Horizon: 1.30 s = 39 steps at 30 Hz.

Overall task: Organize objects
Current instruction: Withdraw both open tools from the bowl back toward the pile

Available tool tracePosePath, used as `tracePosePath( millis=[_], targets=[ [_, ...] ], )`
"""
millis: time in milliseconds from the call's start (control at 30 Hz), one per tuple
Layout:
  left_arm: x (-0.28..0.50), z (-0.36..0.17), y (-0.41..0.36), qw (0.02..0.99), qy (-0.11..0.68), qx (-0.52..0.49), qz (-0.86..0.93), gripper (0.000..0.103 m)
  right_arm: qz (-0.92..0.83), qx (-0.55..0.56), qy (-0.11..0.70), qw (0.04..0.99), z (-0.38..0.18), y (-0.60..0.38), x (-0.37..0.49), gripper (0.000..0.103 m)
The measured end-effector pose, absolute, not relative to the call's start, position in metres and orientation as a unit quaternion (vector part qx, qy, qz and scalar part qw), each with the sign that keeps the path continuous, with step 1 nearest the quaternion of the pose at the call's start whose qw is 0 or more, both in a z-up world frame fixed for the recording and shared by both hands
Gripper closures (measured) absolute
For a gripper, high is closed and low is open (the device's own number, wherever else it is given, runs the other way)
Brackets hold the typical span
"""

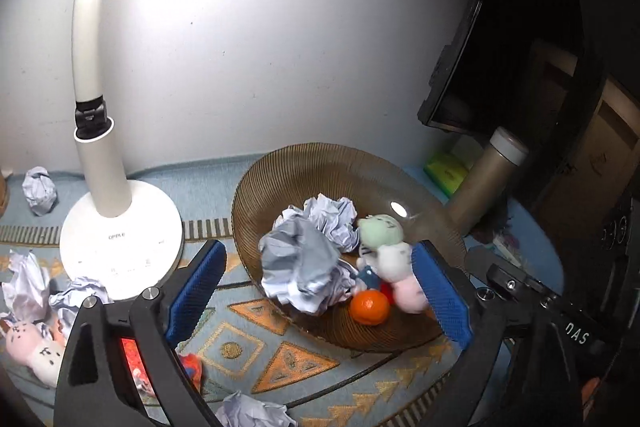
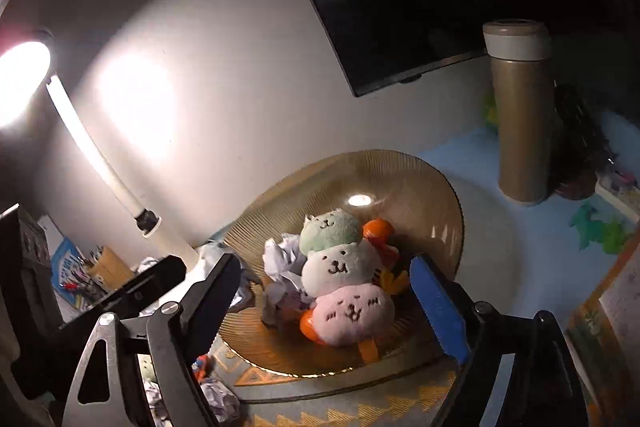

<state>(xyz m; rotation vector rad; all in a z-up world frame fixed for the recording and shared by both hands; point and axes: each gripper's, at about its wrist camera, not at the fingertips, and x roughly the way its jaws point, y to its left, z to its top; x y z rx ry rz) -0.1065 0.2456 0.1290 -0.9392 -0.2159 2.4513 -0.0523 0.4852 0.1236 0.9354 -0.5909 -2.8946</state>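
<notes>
Both grippers hang above the near rim of the ribbed amber glass bowl (image 1: 280,163), which stands on a patterned blue cloth (image 1: 256,343) covering the worktop, close to the wall at the back edge.

Left gripper (image 1: 318,293): jaws spread wide, blue pads clear of everything; nothing is held between them. Seen between its fingers, a large crumpled paper ball (image 1: 300,271) lies in the bowl, with a second paper ball (image 1: 332,217) behind it.

Right gripper (image 2: 322,295): jaws also spread wide and empty. Between its fingers lies the plush toy (image 2: 340,271), a stack of three soft faces: green on top, white in the middle, pink nearest the camera. The plush toy rests in the bowl, touching the paper balls on one side.

An orange (image 1: 369,307) lies at the near side of the bowl, just beside the pink face; the right wrist view shows another orange (image 2: 378,229) behind the green face.

The white desk lamp (image 1: 120,247) stands on the cloth beside the bowl, lit. More loose paper balls (image 1: 38,189) lie on the cloth around the lamp base, and a second plush toy (image 1: 32,351) lies near the cloth's front edge. A tan flask (image 2: 520,115) stands upright beyond the bowl, toward the far corner
</notes>
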Motion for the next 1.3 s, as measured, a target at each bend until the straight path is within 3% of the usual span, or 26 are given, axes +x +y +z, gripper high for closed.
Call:
tracePosePath(
  millis=[133,200,367,433,467,567,800,1300],
  targets=[
    [-0.045,0.124,0.189,0.245,-0.085,-0.321,0.911,0.009,-0.932,0.315,-0.175,0.044,0.095,0.466,0.006,0.018],
    [-0.008,0.118,0.154,0.234,-0.091,-0.305,0.919,0.002,-0.933,0.322,-0.149,0.067,0.078,0.439,0.032,0.018],
    [0.043,0.073,0.085,0.057,-0.057,-0.313,0.946,0.001,-0.945,0.322,-0.013,0.06,0.051,0.366,0.058,0.018],
    [0.054,0.059,0.064,-0.017,-0.043,-0.3,0.953,0.002,-0.952,0.296,0.044,0.056,0.054,0.347,0.067,0.012],
    [0.056,0.056,0.054,-0.012,-0.068,-0.303,0.95,0.002,-0.953,0.29,0.052,0.069,0.055,0.344,0.069,0.003],
    [0.061,0.061,0.023,0.023,-0.154,-0.275,0.949,0.001,-0.952,0.294,0.034,0.07,0.053,0.352,0.068,0.0],
    [0.05,0.048,0.016,0.037,-0.199,-0.309,0.929,0.001,-0.948,0.316,-0.02,0.029,0.05,0.374,0.056,0.0],
    [0.053,0.052,0.048,0.053,-0.119,-0.315,0.94,0.001,-0.952,0.303,-0.001,0.046,0.053,0.366,0.06,0.0]
  ],
)
